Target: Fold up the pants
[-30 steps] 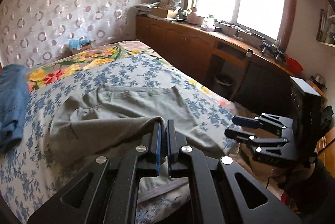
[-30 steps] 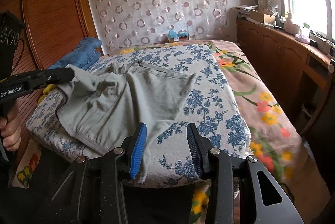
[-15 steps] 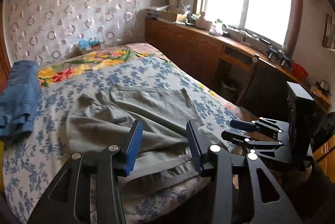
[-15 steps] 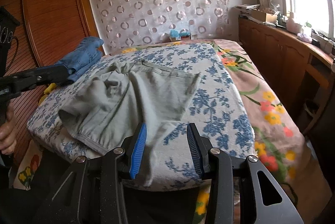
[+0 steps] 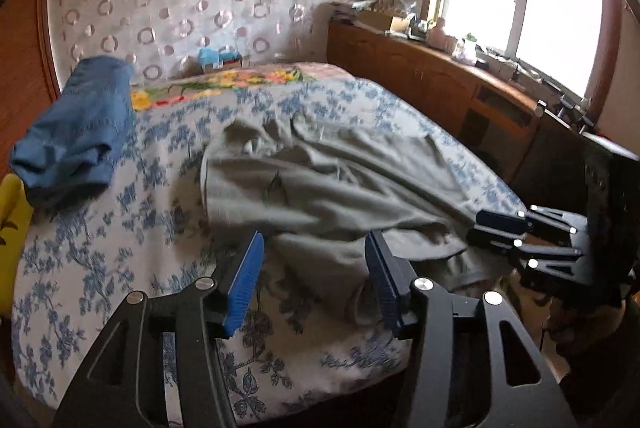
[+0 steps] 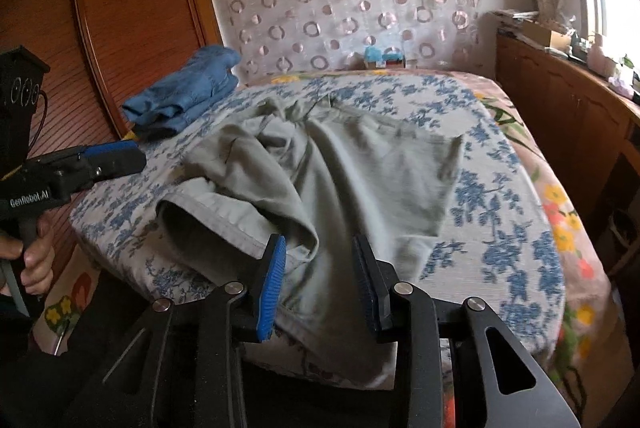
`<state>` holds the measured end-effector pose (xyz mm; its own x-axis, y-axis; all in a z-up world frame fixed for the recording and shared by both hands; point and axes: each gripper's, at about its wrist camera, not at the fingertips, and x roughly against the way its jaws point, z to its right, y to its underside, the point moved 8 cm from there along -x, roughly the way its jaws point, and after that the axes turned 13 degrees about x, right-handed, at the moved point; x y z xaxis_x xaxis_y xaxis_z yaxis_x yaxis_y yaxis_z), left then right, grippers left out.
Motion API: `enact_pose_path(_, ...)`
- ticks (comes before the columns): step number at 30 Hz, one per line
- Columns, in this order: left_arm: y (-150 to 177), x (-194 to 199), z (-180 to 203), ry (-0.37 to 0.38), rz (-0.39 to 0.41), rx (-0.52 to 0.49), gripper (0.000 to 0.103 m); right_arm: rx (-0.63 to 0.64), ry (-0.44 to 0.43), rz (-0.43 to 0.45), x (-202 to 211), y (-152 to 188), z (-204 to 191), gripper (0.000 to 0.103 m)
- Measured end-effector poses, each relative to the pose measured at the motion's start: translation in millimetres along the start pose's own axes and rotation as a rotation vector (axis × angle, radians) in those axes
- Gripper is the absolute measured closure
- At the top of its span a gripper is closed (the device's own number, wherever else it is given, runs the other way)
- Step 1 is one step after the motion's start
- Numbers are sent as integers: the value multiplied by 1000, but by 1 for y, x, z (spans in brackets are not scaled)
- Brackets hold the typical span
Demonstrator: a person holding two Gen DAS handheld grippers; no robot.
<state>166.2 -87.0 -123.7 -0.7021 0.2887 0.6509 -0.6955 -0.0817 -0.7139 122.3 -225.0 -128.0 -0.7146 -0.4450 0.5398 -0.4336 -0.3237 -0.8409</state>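
Grey-green pants [image 5: 320, 179] lie crumpled on the bed, one leg hanging over the near edge. My left gripper [image 5: 314, 268] hovers just above the near part of the cloth. Its jaws are opening and the blue pads touch nothing. In the right wrist view the pants [image 6: 340, 167] spread away from me, a hem opening at the near left. My right gripper [image 6: 319, 268] is low over the near leg, its jaws closing with cloth lying between them but not pinched. Each gripper shows in the other's view: right gripper [image 5: 500, 232], left gripper [image 6: 116, 157].
The bed [image 5: 120, 268] has a blue floral sheet. Folded blue jeans [image 5: 76, 131] sit at its far left, near a wooden wardrobe [image 6: 132, 7]. A long wooden cabinet [image 5: 420, 79] runs under the window on the right. A small box [image 6: 384, 57] stands at the headboard.
My left gripper let go of the pants fold, opened and dropped lower over the bed. The raised cloth fell crumpled. My right gripper moved in over the near leg and narrowed a little.
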Motion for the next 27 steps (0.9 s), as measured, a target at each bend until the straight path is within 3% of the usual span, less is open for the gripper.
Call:
enact_pose_path(10,37,-36,-17,-31,-122,27,49,2,-8,-41,-23,-4,0,68)
enact_pose_path(18,39,-40,-18,-22,-126,40,49,43,-7,-67,-38,-9,-8,68)
enact_pose_path(20,39,-41,-18,-17,-125,44,49,63,-7,-91,-45,-8,-10,72)
enact_pose_path(22,40,-39,-20,-14,-124,51,49,70,-14,-92,-46,-10,-10,90)
enact_pose_path(27,33,-27,-16,-3,-78,55,49,71,-40,-30,-30,-19,-10,100)
